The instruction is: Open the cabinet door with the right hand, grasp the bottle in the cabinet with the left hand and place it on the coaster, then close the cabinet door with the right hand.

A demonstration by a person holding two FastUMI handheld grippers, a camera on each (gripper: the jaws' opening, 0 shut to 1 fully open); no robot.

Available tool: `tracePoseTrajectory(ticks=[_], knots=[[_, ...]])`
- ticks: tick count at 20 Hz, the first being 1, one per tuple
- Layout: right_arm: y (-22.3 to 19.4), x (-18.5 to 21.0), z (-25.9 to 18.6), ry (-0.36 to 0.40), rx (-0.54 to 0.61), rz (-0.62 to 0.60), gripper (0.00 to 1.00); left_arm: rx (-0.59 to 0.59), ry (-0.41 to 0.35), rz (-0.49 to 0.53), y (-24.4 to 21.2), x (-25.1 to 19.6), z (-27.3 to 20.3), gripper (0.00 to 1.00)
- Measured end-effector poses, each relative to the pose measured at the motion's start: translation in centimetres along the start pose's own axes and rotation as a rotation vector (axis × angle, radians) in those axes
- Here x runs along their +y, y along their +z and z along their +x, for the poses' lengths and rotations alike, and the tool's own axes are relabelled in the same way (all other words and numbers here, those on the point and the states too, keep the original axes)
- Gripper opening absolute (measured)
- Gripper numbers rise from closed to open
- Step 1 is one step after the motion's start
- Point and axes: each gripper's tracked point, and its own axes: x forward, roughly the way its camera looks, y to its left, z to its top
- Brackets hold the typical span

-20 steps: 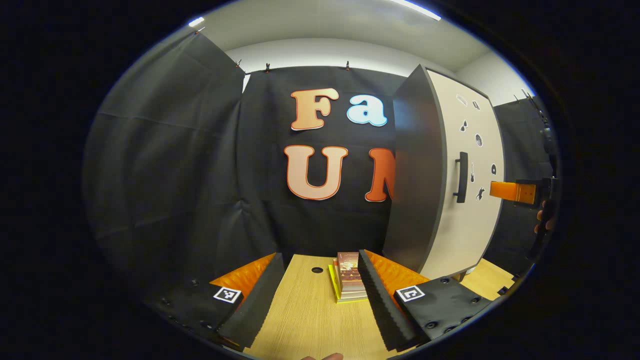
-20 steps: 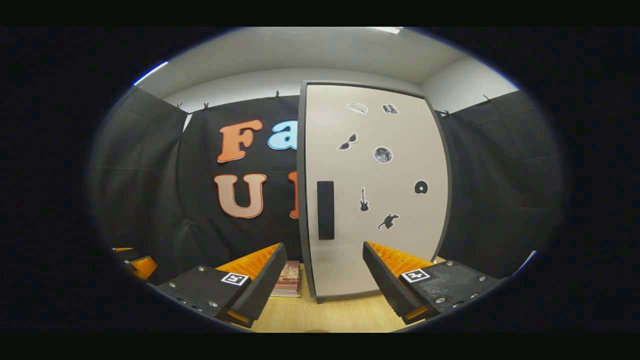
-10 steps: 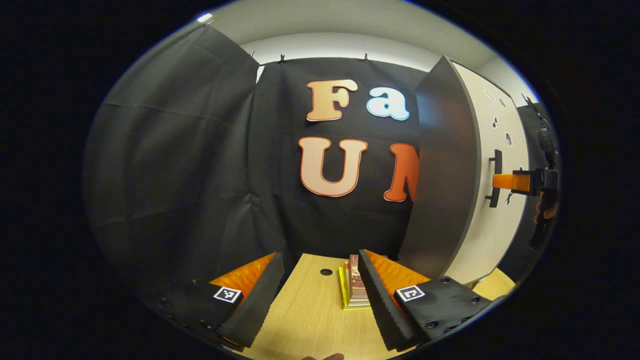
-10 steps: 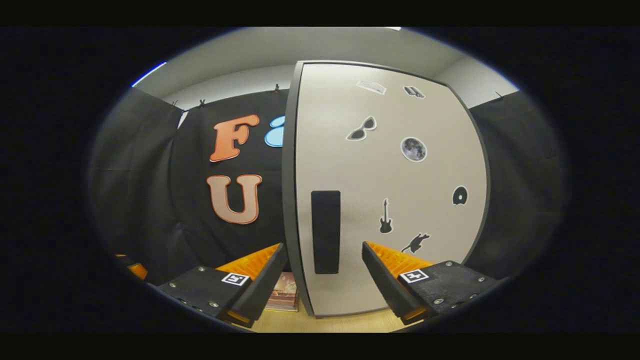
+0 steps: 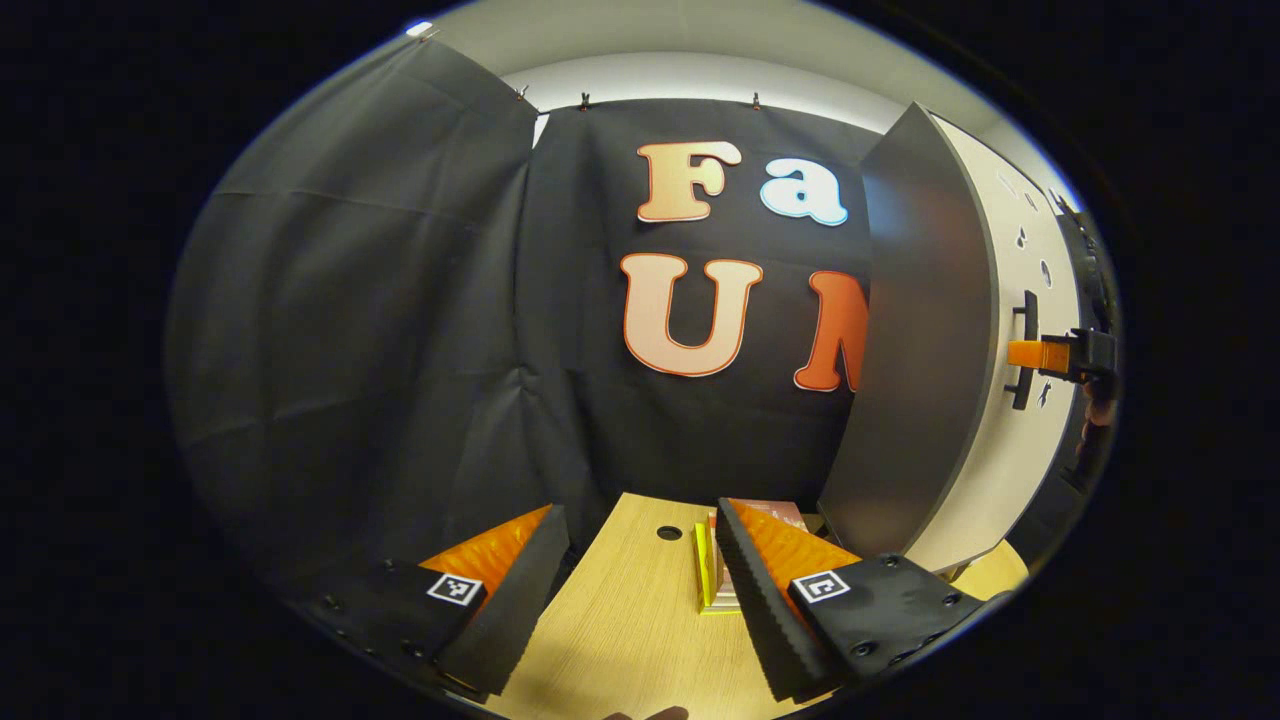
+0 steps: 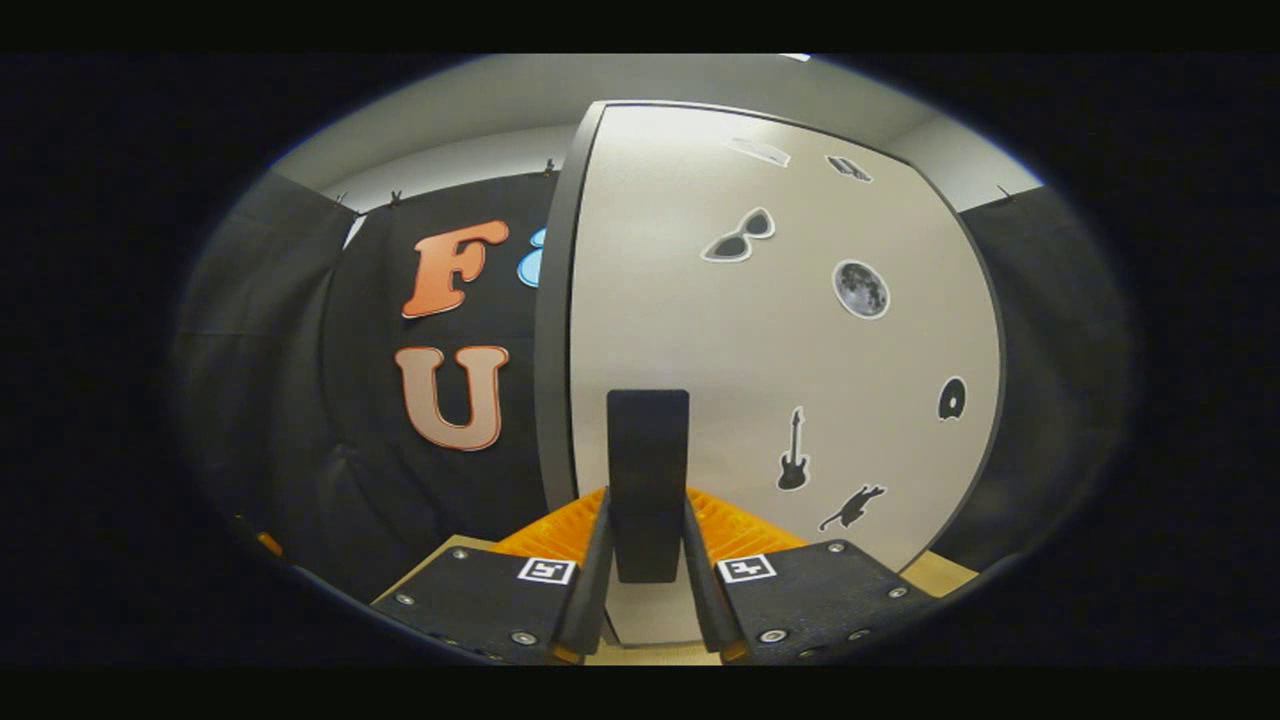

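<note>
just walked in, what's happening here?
A person holds a tool in each hand. The right tool has closed on the black handle of the cabinet door, which looks shut. The left tool hangs open over the wooden table, beside a stack of books.

Your right gripper (image 6: 647, 545) is clamped tight, both fingers pinching; your left gripper (image 5: 640, 590) hangs wide open, probably level.

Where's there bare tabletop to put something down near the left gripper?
Bare wood lies between the left gripper fingers, up to the round hole. The right side is crowded: a stack of books sits beside the cabinet.
</note>
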Motion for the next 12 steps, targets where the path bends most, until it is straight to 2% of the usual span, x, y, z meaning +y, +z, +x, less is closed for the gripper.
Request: tracePoseTrajectory(ticks=[4,10,11,12], knots=[[-0.3,-0.2,-0.4,0.002,0.003,0.050,0.35,0.019,-0.023,0.008,-0.5,-0.4,-1.3,0.97],[-0.2,-0.5,-1.5,-0.037,0.022,0.080,0.27,-0.012,-0.052,0.017,0.5,1.1,-5.0,0.97],[-0.2,-0.5,-1.7,-0.038,0.026,0.080,0.22,-0.013,-0.054,0.018,0.6,1.5,-5.7,0.97],[-0.2,-0.6,-2.0,-0.040,0.028,0.081,0.26,-0.010,-0.059,0.020,0.3,1.8,-6.3,0.96]])
